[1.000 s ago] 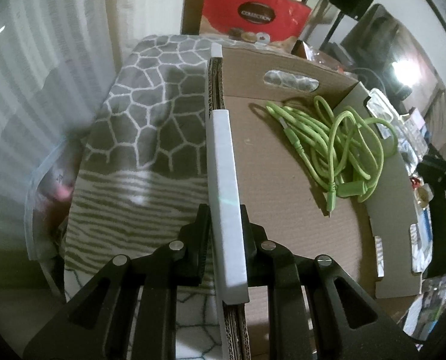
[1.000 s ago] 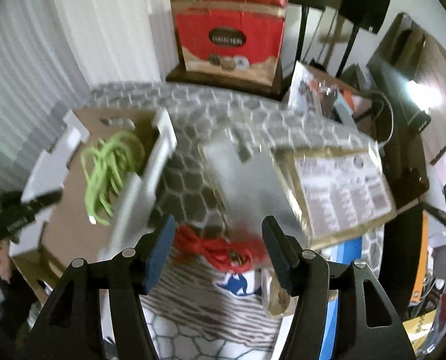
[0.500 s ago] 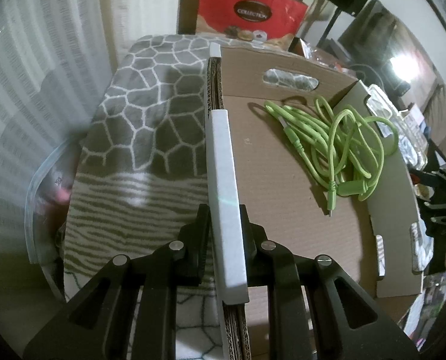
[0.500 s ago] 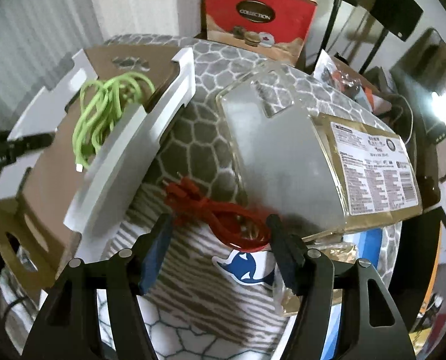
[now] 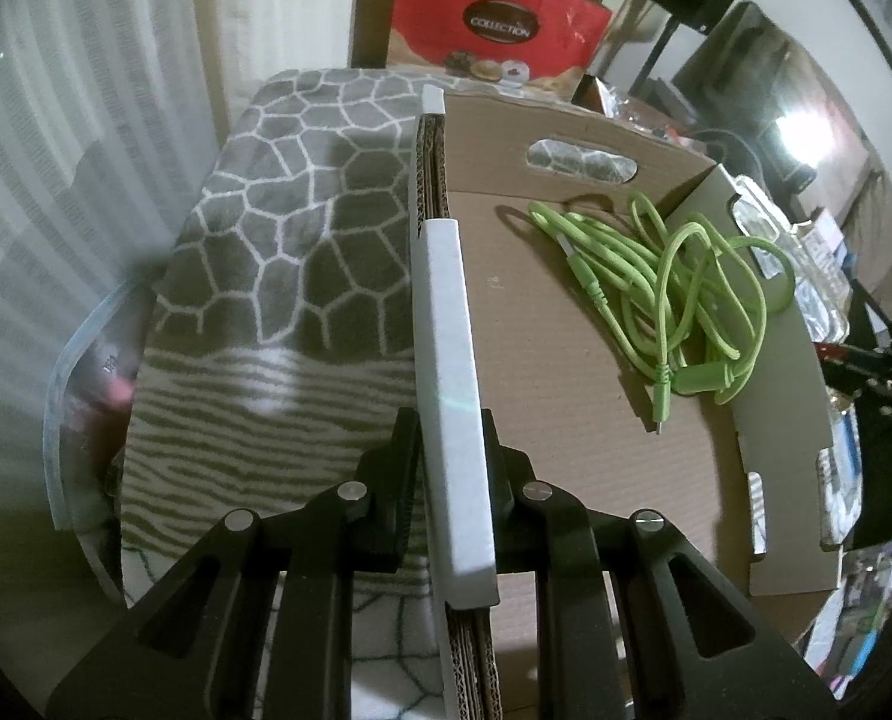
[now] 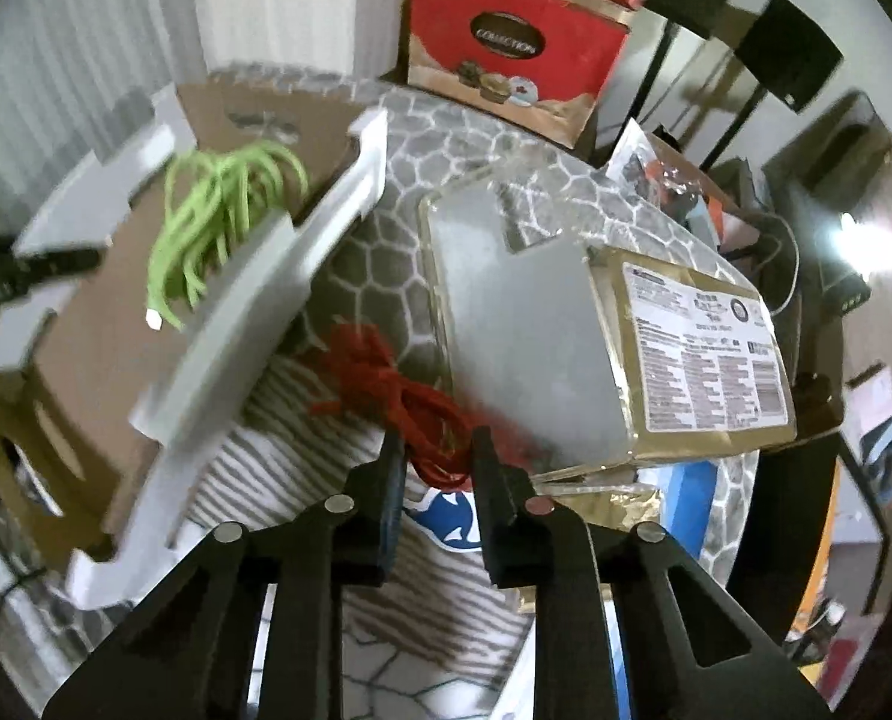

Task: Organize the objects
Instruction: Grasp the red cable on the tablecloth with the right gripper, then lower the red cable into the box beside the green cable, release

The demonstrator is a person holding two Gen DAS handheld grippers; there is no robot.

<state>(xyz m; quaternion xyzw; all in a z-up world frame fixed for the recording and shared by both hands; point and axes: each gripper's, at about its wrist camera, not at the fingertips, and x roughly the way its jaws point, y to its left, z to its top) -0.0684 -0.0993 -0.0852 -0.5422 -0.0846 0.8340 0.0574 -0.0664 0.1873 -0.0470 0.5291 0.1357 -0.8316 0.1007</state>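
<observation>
Red coiled cable (image 6: 413, 414) sits between my closing right gripper (image 6: 437, 468), seemingly pinched; my left gripper (image 5: 452, 456) clamps the white-edged cardboard box wall (image 5: 446, 324).

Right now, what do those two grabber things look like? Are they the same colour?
Yes, both look alike. The left gripper is matte black plastic with two flat fingers, triangular cut-outs in its frame, and round silver screw heads along the top. The right gripper has the same black frame and silver screws, but one finger shows a blue tint on its inner face. No cables, sleeves or markings are visible.
</observation>
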